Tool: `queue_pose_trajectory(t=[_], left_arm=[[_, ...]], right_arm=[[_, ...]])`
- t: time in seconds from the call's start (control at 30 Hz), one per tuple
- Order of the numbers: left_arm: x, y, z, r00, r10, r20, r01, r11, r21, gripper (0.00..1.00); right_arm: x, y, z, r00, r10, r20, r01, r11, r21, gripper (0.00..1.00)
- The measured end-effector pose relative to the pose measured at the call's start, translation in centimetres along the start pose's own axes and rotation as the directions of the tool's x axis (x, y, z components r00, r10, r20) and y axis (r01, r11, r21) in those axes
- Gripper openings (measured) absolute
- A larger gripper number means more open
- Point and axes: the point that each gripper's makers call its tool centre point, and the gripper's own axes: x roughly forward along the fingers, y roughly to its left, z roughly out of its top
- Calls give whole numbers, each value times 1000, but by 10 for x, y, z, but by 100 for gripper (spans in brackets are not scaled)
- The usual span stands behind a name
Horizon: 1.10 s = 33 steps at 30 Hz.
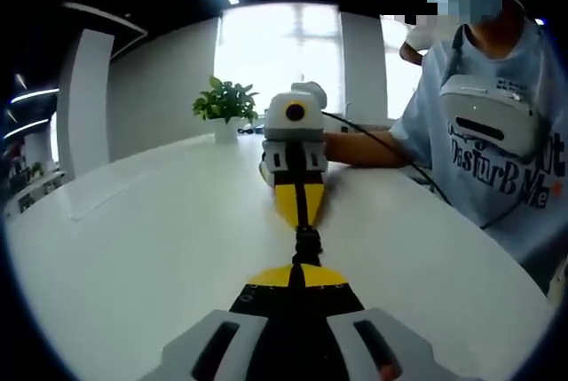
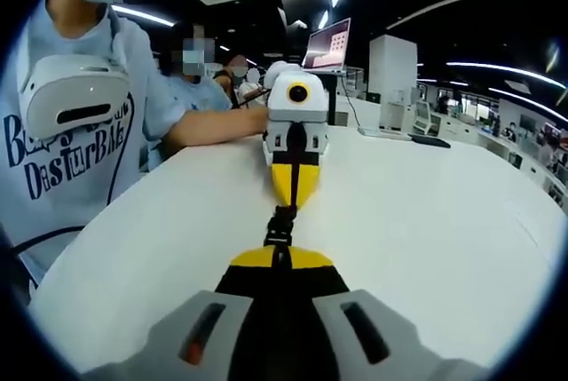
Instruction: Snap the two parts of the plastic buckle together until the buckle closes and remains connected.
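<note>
over a white bench [image 1: 133,248], two claws meet nose to nose on a black plastic buckle [image 1: 307,243].

left claw [image 1: 297,276] and right claw [image 2: 277,257] each sit clamped on one end of the buckle, held between them above the bench; its halves look joined, though whether the catch has locked cannot be told.

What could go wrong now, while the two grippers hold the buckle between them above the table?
1. The black buckle is small and held only at the jaw tips of the left gripper and right gripper; a slight misalignment might stop it from latching.
2. The pictures do not show whether it has clicked; releasing now might let the halves part or drop onto the white table.
</note>
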Motion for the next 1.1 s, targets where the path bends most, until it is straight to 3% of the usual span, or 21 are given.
queue_pose_trajectory(t=[0.33,1.1], left_arm=[[-3,-3,-2,1000,-13,-7,13,1000,-11,1],[-2,-8,-1,999,-33,-9,33,999,-5,0]], right_arm=[[-1,6,-1,1000,31,-4,-31,999,14,3],[3,5,1,1000,26,-8,-26,1000,17,3]])
